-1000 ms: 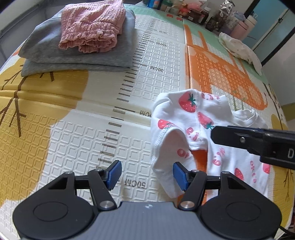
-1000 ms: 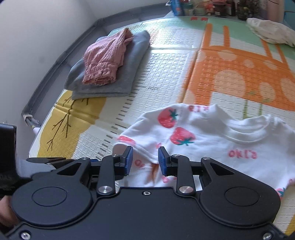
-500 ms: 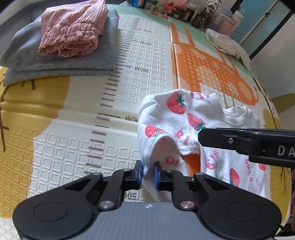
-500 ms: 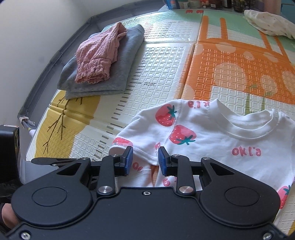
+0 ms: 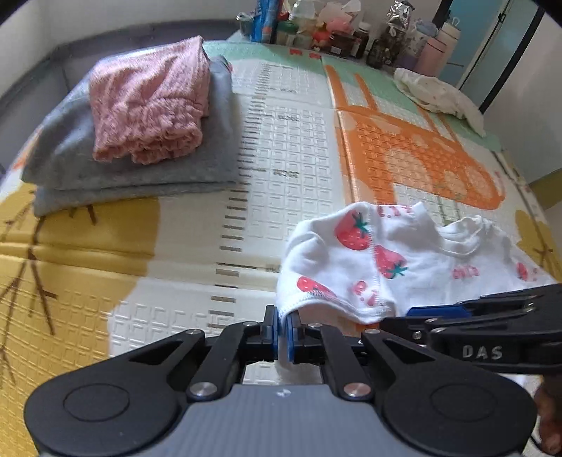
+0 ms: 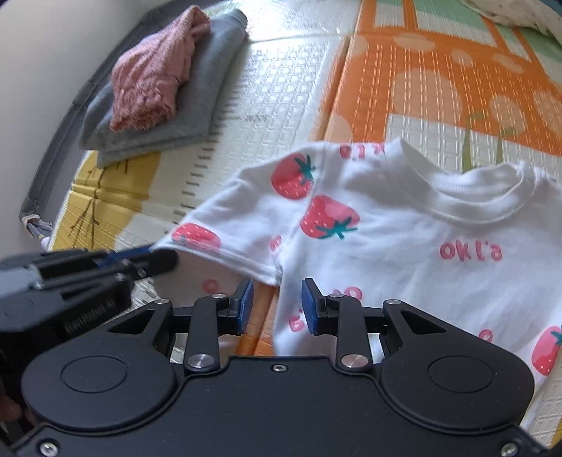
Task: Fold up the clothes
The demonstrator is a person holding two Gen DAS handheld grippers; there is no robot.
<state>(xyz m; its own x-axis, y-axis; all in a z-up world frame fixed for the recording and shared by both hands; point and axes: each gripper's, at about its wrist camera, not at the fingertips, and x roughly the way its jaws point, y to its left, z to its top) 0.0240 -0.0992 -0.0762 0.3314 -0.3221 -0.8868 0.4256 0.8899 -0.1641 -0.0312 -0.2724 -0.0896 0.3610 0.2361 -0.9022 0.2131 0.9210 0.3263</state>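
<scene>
— Two grippers on one white strawberry shirt (image 6: 404, 225), which lies on the play mat (image 5: 288, 147). Left gripper (image 5: 282, 332)?
— Pinched tight on the sleeve hem (image 5: 291, 311), blue pads nearly meeting.
— Right gripper (image 6: 277, 306)?
— Jaws partly spread over the shirt's side edge, not pressing.
— Anything nearby?
— Pink garment (image 5: 147, 109) stacked on folded grey cloth (image 5: 140, 165), well apart; bottles (image 5: 351, 31) and a white cloth (image 5: 439, 93) at the far edge.

Surface: embossed foam play mat (image 5: 291, 140), panels in white, yellow, orange, green, with a printed ruler scale. On it: folded grey garment (image 5: 140, 168) far left, white strawberry-print shirt (image 6: 404, 239) rumpled in the near part, cream speckled cloth (image 5: 439, 95) bunched far right, bottles and jars (image 5: 333, 31) along the far edge.
</scene>
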